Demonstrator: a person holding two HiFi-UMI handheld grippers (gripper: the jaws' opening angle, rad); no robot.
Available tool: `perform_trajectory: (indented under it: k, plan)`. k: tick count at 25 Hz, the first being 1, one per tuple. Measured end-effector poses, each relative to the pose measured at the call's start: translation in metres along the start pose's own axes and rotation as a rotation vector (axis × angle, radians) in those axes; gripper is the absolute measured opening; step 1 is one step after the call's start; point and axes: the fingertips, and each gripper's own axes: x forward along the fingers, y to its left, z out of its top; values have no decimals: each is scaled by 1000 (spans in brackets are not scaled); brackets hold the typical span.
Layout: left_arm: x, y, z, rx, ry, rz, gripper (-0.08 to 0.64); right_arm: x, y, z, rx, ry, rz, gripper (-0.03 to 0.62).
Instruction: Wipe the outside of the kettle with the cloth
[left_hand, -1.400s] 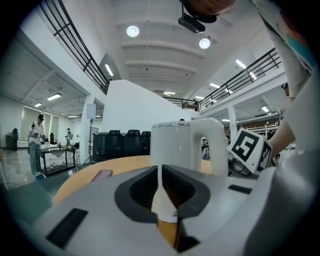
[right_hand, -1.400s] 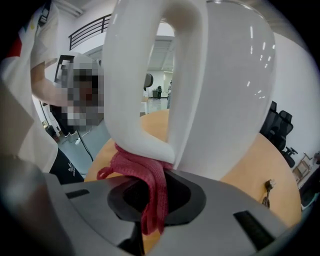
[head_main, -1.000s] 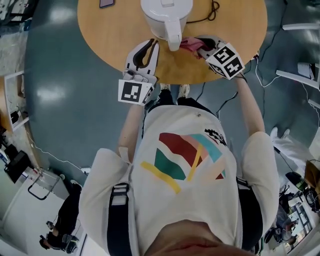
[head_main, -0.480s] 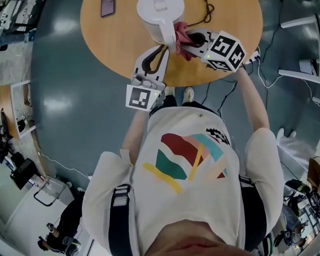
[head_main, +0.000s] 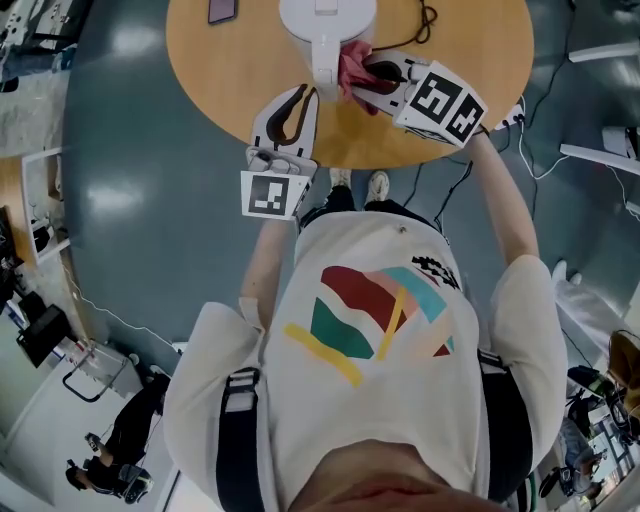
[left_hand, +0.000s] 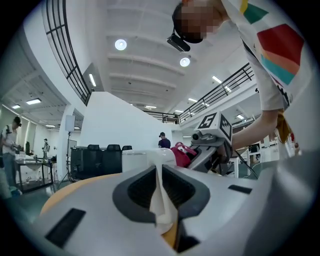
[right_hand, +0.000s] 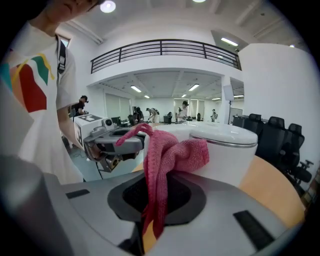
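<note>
Two grippers are engaged, and both carry some risk. The left gripper (head_main: 304, 94) is closed tight on the white handle (head_main: 325, 68) of the kettle (head_main: 327, 18), which stands on the round table (head_main: 230, 85) near its far side. The right gripper (head_main: 372, 76) is clamped on the pink cloth (head_main: 352, 70), and that cloth lies bunched against the kettle's side, just beside the handle and below the lid.

We judge the main hazard to be the left grip. It takes only a thin part of the handle, so a firm sideways wipe could twist the kettle out of the jaws or slide it across the table. Second, the cloth is held by a narrow fold with loose ends hanging; drag on the kettle wall could pull it free. Third, with so little cloth ahead of the jaws, hard plastic may scrape the kettle.

Left forearm is short and close to the body, its gripper lying level. Right arm is stretched further, its gripper tipped downward toward the kettle.
</note>
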Motion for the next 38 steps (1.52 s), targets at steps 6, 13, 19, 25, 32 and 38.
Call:
perform_trajectory:
  k: [6,13,19,25,32,38]
  plan:
    - [0,9,-9,14,46,18,67,14,0,-1,-209,127,3,38]
    - [0,9,-19,-10,33,44,44,28,0,-16,-393,241,8,38]
    - [0,13,-17,-37,32,54,44,41,-1,-24,-491,324,1,38]
    - [1,14,-19,-52,24,52,44,60,3,-51,-551,429,18,38]
    - [2,16,-21,-30,21,61,44,69,0,-71,-588,507,2,38]
    - [2,16,-25,-20,27,59,44,71,-8,-85,-548,548,-74,38]
